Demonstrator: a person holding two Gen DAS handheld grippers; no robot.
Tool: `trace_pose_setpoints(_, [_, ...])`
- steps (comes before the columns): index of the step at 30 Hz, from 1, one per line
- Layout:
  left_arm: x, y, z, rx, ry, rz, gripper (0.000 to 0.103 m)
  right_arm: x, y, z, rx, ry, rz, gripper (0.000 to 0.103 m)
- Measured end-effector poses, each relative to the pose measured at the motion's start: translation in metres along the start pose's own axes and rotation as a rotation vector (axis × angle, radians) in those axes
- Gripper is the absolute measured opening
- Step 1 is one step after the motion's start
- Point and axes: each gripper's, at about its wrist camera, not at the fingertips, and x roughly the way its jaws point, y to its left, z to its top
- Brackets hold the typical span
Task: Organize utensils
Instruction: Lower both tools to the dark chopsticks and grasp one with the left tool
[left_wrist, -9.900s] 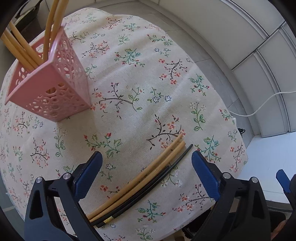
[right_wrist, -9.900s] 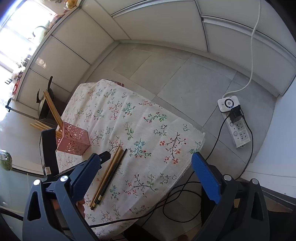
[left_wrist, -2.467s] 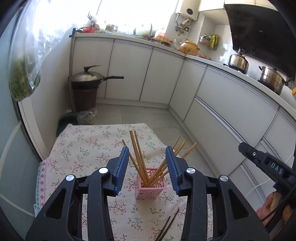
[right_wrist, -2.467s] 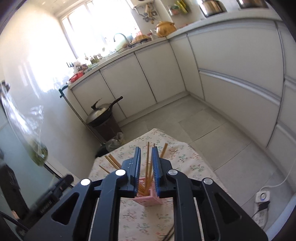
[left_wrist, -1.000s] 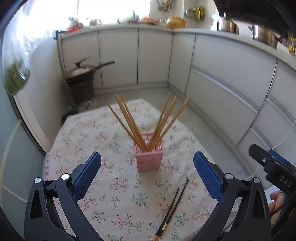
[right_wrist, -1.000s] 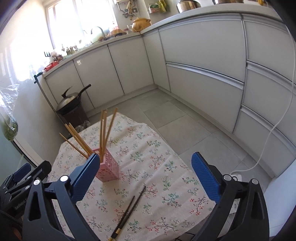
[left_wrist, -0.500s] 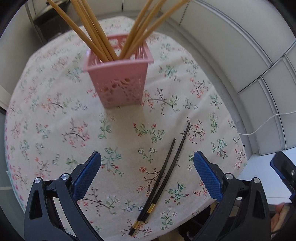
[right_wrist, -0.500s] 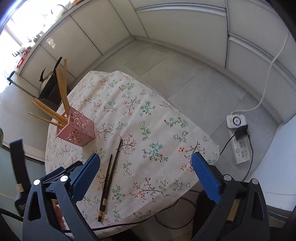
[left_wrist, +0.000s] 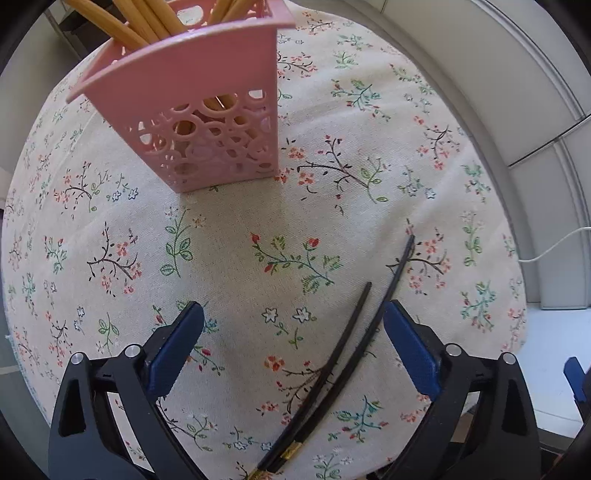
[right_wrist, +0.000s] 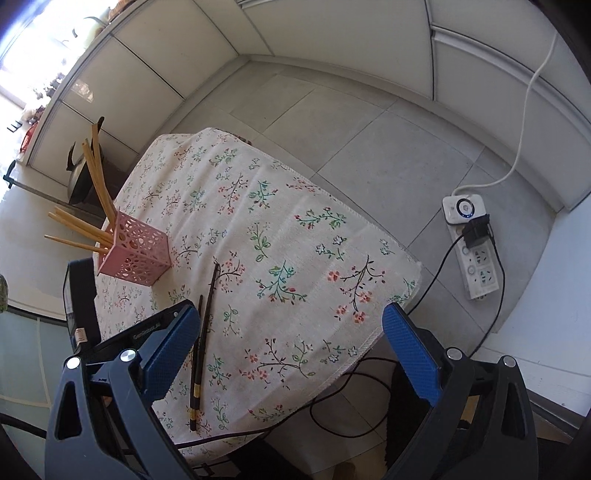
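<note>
Two black chopsticks (left_wrist: 343, 354) lie side by side on the floral tablecloth (left_wrist: 236, 229), with gold bands near their near ends. My left gripper (left_wrist: 293, 343) is open low over the cloth, the chopsticks lying between its fingers, nearer the right one. A pink perforated holder (left_wrist: 207, 110) with several wooden chopsticks (left_wrist: 147, 18) stands beyond. My right gripper (right_wrist: 290, 350) is open and empty, higher up over the table's near edge. It sees the black chopsticks (right_wrist: 203, 325) and the holder (right_wrist: 135, 254) to its left.
The table's right edge (right_wrist: 369, 336) drops to a tiled floor with a white power strip (right_wrist: 474, 251) and black cables (right_wrist: 332, 410). A black pot (right_wrist: 79, 177) stands on a bin behind the table. White cabinets line the walls.
Both grippers opened after 2.5 s ago. My left gripper has dropped lower and closer to the black chopsticks and holder. The wooden chopsticks that lay on the cloth 9.9 s ago are gone from it.
</note>
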Motion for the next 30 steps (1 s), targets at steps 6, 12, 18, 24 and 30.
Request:
trace_pose_setpoints(6, [0.012,-0.01,0.004,0.036,0.006,0.042,0.079,0.002,-0.003,0.0,0.01,0.017,0.01,0.096])
trace_pose_setpoints(12, [0.011,-0.026,0.005,0.103,-0.017,0.068,0.055,0.005,-0.007,0.001,0.038,0.035,0.026,0.096])
trace_pose_setpoints(18, [0.006,-0.04,-0.001,0.174,-0.038,0.091,0.027,0.006,-0.007,0.001,0.045,0.04,0.02,0.096])
trace_pose_setpoints(24, [0.004,-0.027,-0.007,0.175,-0.049,0.067,0.005,0.012,-0.002,0.0,0.061,0.054,0.028,0.096])
trace_pose_setpoints(30, [-0.01,-0.003,-0.011,0.139,-0.081,0.044,0.003,0.022,0.013,-0.003,0.035,0.07,0.018,0.096])
